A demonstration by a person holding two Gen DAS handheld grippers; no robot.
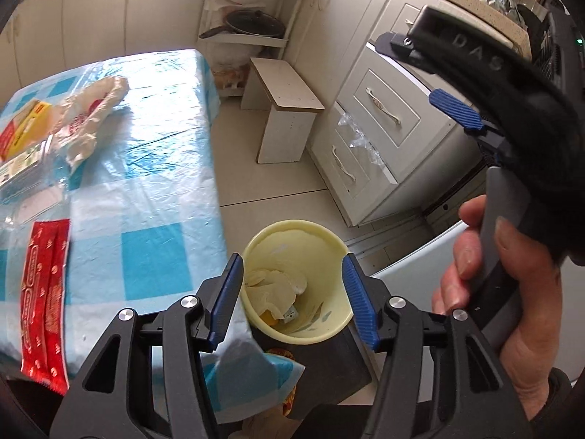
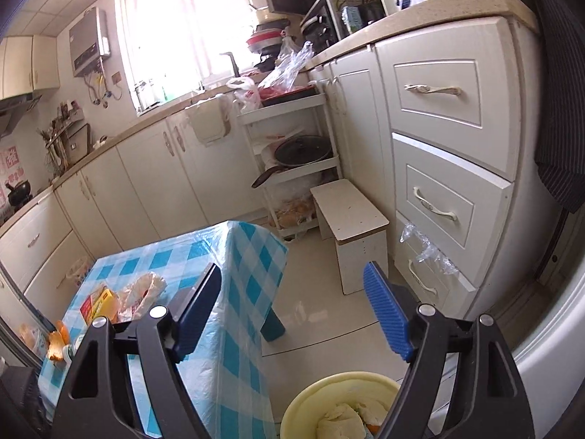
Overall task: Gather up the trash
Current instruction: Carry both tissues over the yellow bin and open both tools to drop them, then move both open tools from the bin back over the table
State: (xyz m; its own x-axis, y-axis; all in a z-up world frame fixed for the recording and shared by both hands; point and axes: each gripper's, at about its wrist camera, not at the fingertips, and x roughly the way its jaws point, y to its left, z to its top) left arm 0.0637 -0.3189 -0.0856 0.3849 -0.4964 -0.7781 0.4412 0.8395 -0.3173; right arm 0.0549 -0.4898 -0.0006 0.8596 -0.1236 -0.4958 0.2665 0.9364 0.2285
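A pale yellow trash bin (image 1: 296,285) stands on the floor beside the blue checked table (image 1: 146,168); crumpled tissue and scraps lie inside it. My left gripper (image 1: 292,296) is open and empty, directly above the bin's mouth. My right gripper (image 2: 292,314) is open and empty, held higher, with the bin (image 2: 336,402) below it; it also shows in the left wrist view (image 1: 453,109). Red packets (image 1: 45,300), a crumpled plastic bag (image 1: 91,109) and a yellow-red box (image 1: 22,128) lie on the table.
A small white stool (image 1: 285,109) stands on the floor past the table. White drawers (image 1: 376,128) with plastic wrap hanging out are on the right. A shelf rack with a pan (image 1: 252,25) stands at the back. Orange peel (image 2: 58,340) lies at the table's near corner.
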